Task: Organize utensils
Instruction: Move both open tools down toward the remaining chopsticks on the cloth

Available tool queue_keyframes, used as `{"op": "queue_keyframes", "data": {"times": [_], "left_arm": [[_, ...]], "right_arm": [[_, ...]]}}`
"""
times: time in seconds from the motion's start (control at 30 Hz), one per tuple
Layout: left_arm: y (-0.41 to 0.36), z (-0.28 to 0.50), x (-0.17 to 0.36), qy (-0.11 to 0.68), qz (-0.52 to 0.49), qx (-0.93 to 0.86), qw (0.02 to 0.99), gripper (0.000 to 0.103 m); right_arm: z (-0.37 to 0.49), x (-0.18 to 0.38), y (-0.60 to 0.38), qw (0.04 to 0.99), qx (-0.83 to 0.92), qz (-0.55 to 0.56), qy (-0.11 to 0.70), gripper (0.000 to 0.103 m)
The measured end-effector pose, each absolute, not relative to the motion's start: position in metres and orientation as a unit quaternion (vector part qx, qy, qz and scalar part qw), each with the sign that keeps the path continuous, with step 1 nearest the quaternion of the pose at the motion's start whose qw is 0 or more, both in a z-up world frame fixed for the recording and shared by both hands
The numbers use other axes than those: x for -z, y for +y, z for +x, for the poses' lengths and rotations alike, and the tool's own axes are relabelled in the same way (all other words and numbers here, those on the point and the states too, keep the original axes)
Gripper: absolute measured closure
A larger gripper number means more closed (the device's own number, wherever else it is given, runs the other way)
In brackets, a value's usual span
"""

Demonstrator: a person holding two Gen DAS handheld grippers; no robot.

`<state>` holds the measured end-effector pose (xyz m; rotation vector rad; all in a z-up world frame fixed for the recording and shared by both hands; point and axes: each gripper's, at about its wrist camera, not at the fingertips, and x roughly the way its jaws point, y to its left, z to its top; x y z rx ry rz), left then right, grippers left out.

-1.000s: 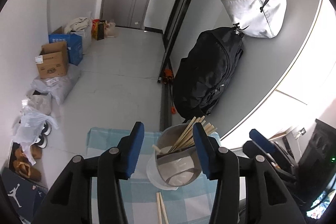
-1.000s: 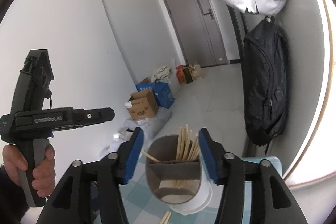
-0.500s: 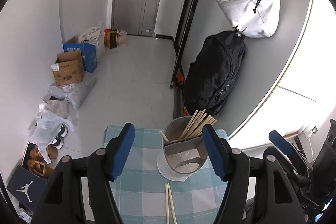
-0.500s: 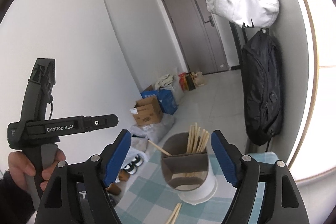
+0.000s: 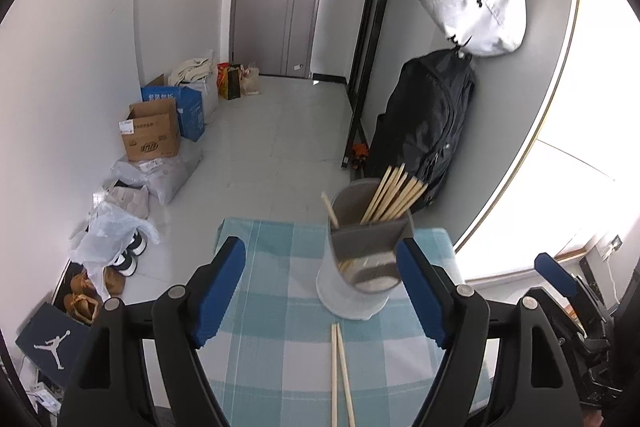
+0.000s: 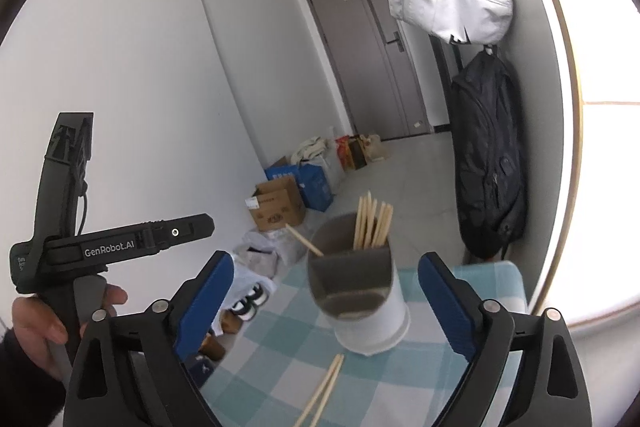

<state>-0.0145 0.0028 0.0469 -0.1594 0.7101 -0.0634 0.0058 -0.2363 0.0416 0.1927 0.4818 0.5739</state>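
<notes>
two loose chopsticks (image 5: pixel 340 371) lie flat on our checked counter (image 5: pixel 272 311), just in front of the holder cup (image 5: pixel 362 259) | more sticks (image 5: pixel 394 193) stand inside | left tool (image 5: pixel 320 291) wide open, holds nothing | right tool (image 6: pixel 326 301) same, so we can pick next

Utensil holder (image 5: pixel 362 259) upright near the table's far edge.
Grey-and-white cup holds a leaning bundle of wooden chopsticks (image 5: pixel 394 193); a loose pair (image 5: pixel 340 367) lies flat just before it.
</notes>
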Motion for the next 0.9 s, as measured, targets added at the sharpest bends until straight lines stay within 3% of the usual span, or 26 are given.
{"op": "queue_keyframes", "data": {"times": [0.5, 0.9], "left_arm": [[0.000, -0.023, 0.038, 0.402, -0.057, 0.017, 0.914, 0.028], [-0.010, -0.006, 0.113, 0.534, -0.027, 0.033, 0.844, 0.028]], "right_arm": [[-0.009, 0.035, -0.231, 0.922, -0.263, 0.067, 0.275, 0.003], [0.009, 0.076, -0.233, 0.908, -0.250, 0.083, 0.327, 0.003]]}}
